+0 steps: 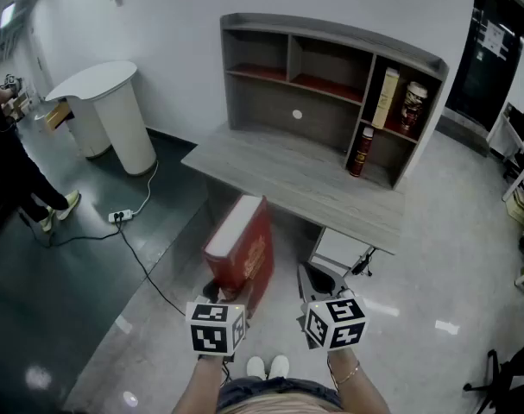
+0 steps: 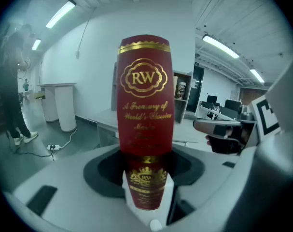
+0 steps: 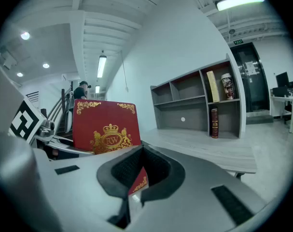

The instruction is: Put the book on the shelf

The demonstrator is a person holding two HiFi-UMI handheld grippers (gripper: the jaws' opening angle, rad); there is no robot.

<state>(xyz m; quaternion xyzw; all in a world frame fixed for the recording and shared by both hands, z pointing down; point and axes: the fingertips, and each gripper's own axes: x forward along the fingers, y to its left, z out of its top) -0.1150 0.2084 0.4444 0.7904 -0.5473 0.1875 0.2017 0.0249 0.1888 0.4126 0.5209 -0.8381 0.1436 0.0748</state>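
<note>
In the head view a thick red book [image 1: 240,250] with gold print stands upright in the air in front of the grey desk [image 1: 305,184]. My left gripper [image 1: 220,295] is shut on its lower end. In the left gripper view the book's spine [image 2: 145,105] rises between the two wide-set jaws of that gripper [image 2: 145,180]. To the book's right my right gripper [image 1: 312,281] is apart from it, with its jaws together and nothing held. The right gripper view shows the book's cover [image 3: 106,129] to the left of that gripper [image 3: 133,193]. The grey shelf unit [image 1: 331,84] stands on the desk.
The shelf's right compartments hold a yellow book [image 1: 385,97], a jar [image 1: 413,106] and a dark red bottle [image 1: 361,151]. A white round counter [image 1: 115,110] stands at the left, with a power strip [image 1: 119,216] and cable on the floor. A person [image 1: 11,171] stands at far left.
</note>
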